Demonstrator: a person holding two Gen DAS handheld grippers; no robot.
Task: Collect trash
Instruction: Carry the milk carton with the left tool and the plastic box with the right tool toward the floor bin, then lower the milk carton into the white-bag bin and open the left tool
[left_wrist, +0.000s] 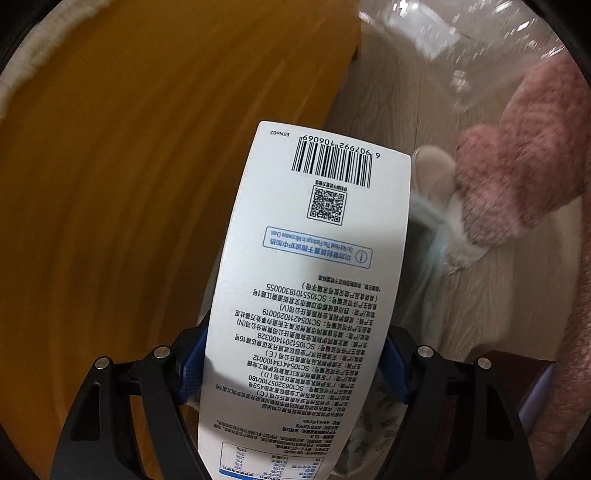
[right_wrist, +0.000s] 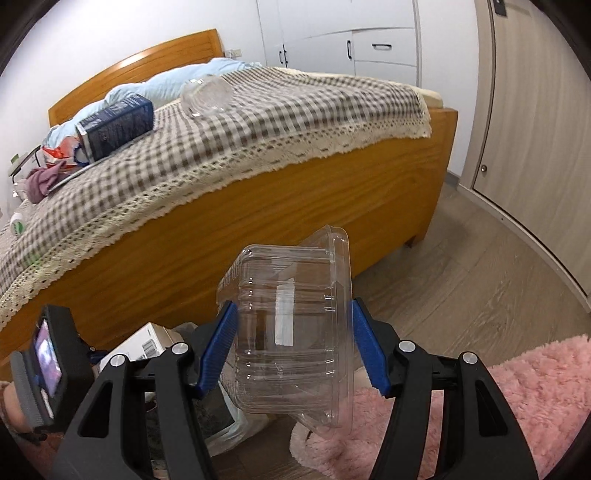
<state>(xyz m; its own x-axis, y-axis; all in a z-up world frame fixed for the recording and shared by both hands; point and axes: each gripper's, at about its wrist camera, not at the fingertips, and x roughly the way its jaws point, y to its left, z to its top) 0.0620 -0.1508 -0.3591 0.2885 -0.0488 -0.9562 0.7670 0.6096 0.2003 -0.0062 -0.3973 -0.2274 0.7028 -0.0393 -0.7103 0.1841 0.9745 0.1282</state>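
My left gripper (left_wrist: 295, 365) is shut on a white carton (left_wrist: 314, 280) printed with a barcode and small text; the blue pads press both its sides. It points steeply down over a pale plastic bag (left_wrist: 424, 240) on the floor. My right gripper (right_wrist: 295, 347) is shut on a clear plastic clamshell box (right_wrist: 291, 325), held on its side above the same bag (right_wrist: 225, 428). The white carton (right_wrist: 144, 343) and the left gripper's body (right_wrist: 48, 365) show at the lower left of the right wrist view. On the bed lie a dark blue carton (right_wrist: 118, 125) and a clear plastic cup (right_wrist: 207, 96).
The orange wooden bed frame (right_wrist: 295, 206) stands close ahead, with a checked cover (right_wrist: 258, 122). Snack wrappers (right_wrist: 59, 151), a purple cloth (right_wrist: 40, 181) and a small green-capped bottle (right_wrist: 16, 223) lie on it. A pink fluffy rug (right_wrist: 517, 398) is at the right, and a pink-clad foot (left_wrist: 517, 166) beside the bag.
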